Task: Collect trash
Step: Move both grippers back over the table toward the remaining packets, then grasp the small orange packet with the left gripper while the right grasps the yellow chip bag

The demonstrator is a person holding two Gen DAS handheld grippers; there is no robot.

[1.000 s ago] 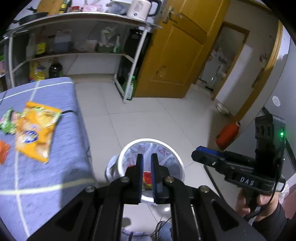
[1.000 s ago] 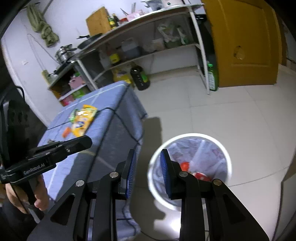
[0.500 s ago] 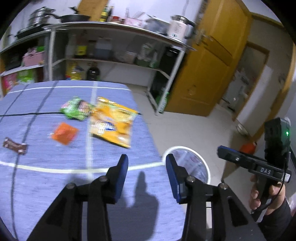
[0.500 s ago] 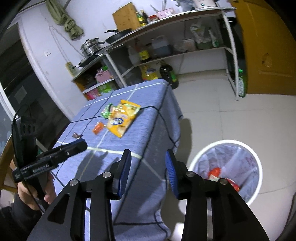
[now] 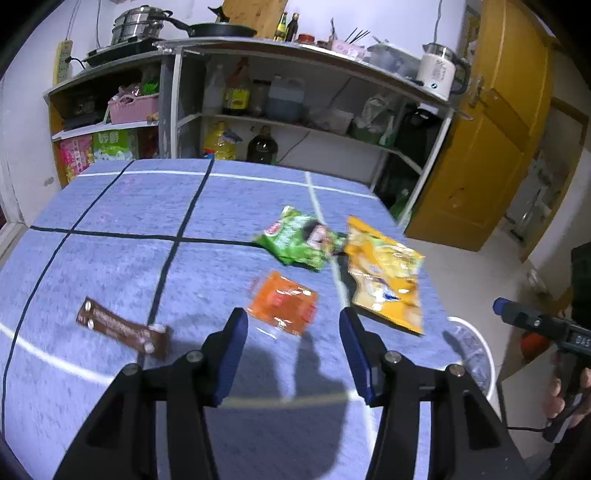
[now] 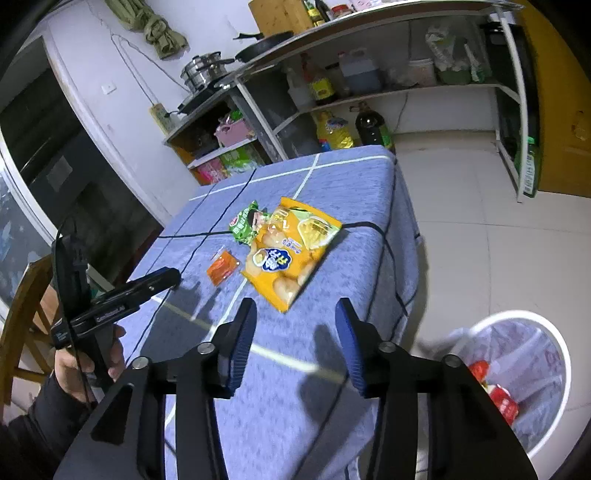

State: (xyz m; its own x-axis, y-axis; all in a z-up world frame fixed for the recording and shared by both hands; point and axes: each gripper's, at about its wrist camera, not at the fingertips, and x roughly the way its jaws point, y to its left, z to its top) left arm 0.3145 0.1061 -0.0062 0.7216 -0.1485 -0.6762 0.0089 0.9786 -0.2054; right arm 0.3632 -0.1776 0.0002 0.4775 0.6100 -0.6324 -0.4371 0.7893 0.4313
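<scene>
A blue checked tablecloth point(image 5: 110, 206) carries the trash. At its 3 o'clock edge lies a yellow snack bag point(image 5: 384, 273); the green packet point(image 5: 299, 240), orange sachet point(image 5: 284, 302) and brown wrapper point(image 5: 122, 328) trail toward 9 o'clock. A white lined bin point(image 6: 524, 373) stands at 4 o'clock. The left gripper point(image 5: 291, 332) and right gripper point(image 6: 295, 321) hover with jaws opening, empty.

Black gripper point(image 5: 291, 334) frames, blue pads point(image 6: 242, 343), dark sleeve point(image 6: 44, 410).

A home kitchen: pots point(image 5: 138, 24), oil bottles point(image 5: 262, 147) on open shelves point(image 5: 295, 122).
</scene>
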